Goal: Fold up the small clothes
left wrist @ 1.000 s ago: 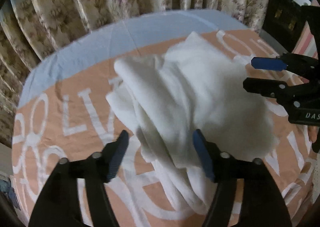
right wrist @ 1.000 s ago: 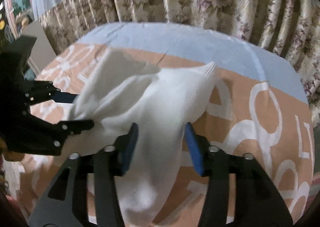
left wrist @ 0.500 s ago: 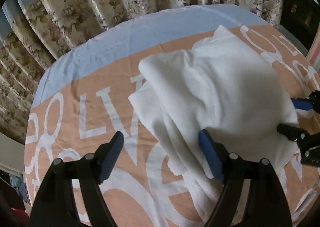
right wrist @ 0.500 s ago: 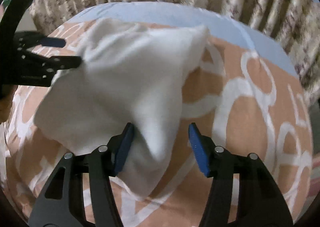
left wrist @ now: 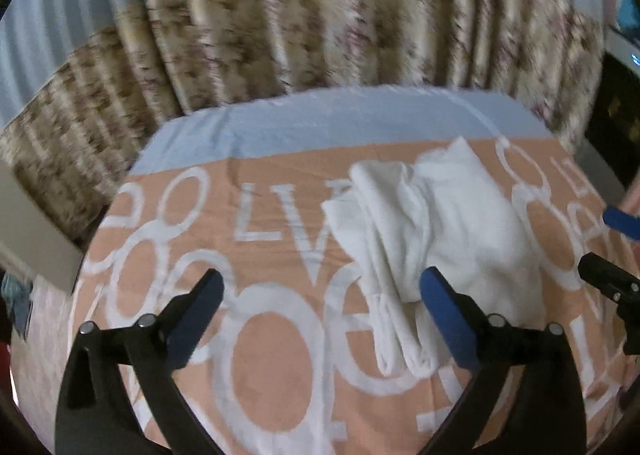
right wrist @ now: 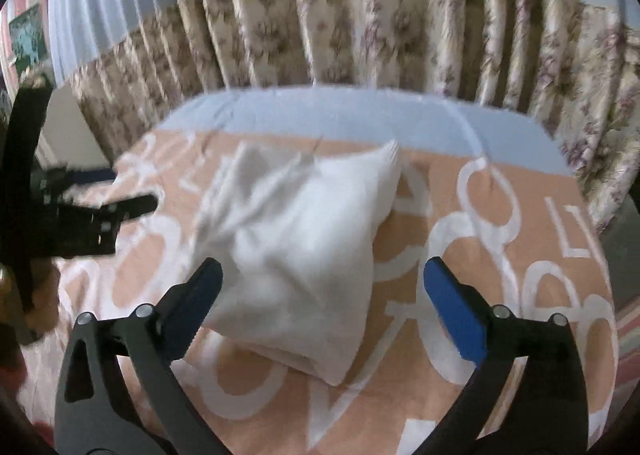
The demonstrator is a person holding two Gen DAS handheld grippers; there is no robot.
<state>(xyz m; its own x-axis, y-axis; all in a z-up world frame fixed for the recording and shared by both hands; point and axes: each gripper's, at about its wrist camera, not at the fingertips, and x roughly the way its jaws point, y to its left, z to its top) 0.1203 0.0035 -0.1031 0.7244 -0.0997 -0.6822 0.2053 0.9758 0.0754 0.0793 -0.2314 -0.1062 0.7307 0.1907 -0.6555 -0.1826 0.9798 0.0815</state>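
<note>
A white garment (left wrist: 436,239) lies folded in a loose bundle on the peach cloth with white letters (left wrist: 280,335). It also shows in the right wrist view (right wrist: 304,247). My left gripper (left wrist: 322,307) is open and empty, above the cloth just left of the garment's near end. My right gripper (right wrist: 320,295) is open and empty, hovering over the garment's near edge. Each gripper shows at the side of the other's view: the right one (left wrist: 612,247) and the left one (right wrist: 96,207).
The cloth covers a table with a light blue band (right wrist: 340,115) along its far edge. Floral curtains (right wrist: 360,23) hang close behind the table. A dark cabinet (left wrist: 616,115) stands at the far right.
Both grippers have opened wide, let go of the garment and pulled back and up. The garment has dropped onto the cloth as a folded bundle.
</note>
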